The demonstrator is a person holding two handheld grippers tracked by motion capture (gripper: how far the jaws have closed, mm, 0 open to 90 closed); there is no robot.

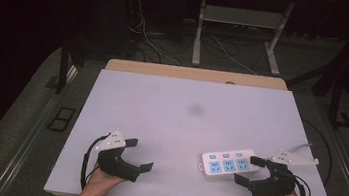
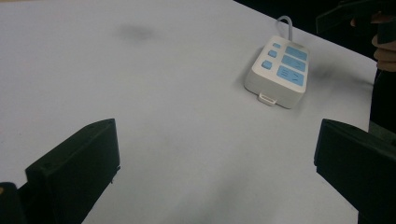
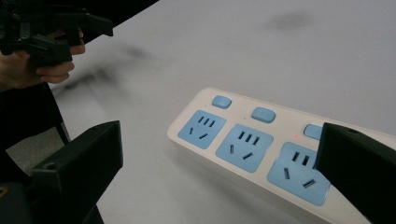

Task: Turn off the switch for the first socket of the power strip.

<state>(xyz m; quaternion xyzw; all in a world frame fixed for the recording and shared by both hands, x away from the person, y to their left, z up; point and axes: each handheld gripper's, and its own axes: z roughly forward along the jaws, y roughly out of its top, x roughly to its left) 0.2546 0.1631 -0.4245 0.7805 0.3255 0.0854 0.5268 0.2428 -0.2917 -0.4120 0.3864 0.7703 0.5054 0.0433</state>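
on the white table (image 1: 180, 119) lies a white power strip (image 1: 228, 162) with three blue sockets, its far end between the spread jaws of the right gripper (image 1: 249, 171); the left gripper (image 1: 139, 154), well apart from the strip, gapes empty.

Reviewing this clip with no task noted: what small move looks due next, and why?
Probably the right gripper edges forward to straddle the power strip: its jaws stand open at the strip's near end, nothing held, while the left gripper sits open and well apart.

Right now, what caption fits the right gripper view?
Open right gripper beside a white power strip with three blue sockets.
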